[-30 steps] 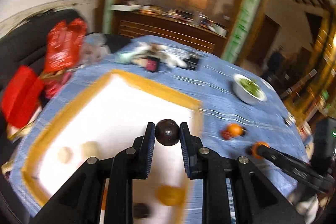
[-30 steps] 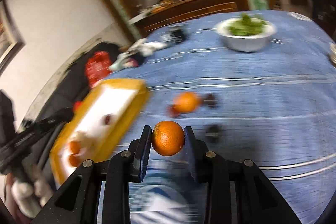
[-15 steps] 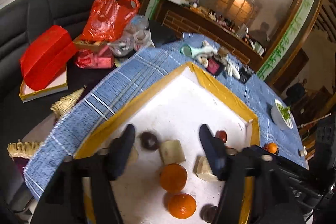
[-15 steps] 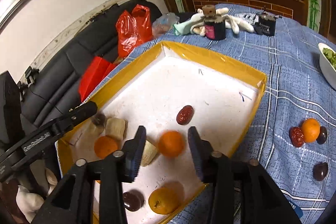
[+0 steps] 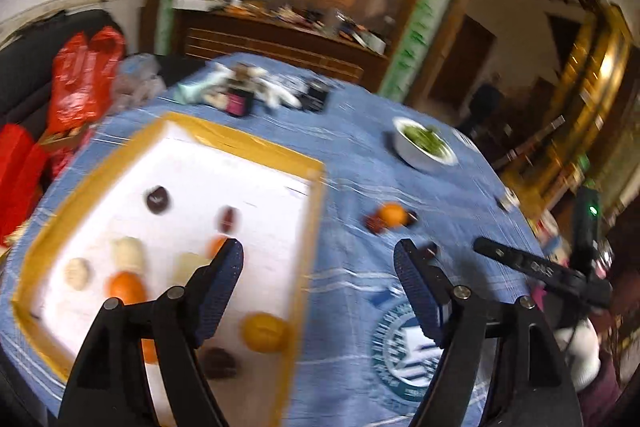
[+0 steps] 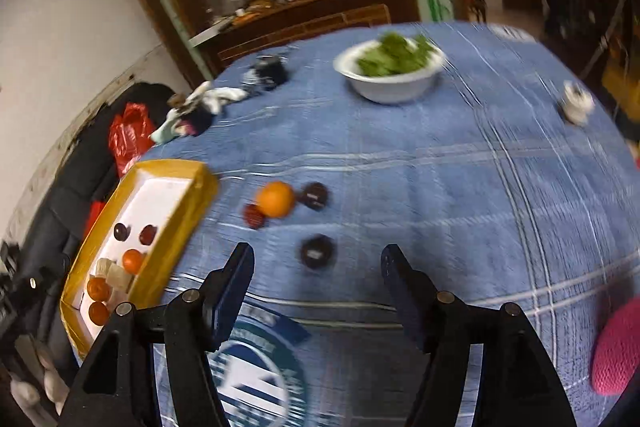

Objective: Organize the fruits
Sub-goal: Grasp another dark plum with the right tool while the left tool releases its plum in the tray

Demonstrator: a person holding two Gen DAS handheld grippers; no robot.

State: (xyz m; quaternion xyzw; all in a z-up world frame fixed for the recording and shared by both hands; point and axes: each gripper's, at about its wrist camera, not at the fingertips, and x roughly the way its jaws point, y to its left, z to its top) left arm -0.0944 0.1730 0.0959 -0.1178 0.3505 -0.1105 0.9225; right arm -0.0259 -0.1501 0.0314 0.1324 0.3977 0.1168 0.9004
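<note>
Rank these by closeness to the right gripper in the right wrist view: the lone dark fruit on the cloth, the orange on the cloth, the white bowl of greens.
1. Lone dark fruit: just ahead of the right gripper, between its open fingers.
2. Orange: farther ahead, slightly left, with dark fruits beside it.
3. White bowl of greens: farthest, at the table's far side.

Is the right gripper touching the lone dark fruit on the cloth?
Apart. In the right wrist view the right gripper has open, empty jaws, and the dark fruit lies on the blue tablecloth beyond both fingertips.
</note>
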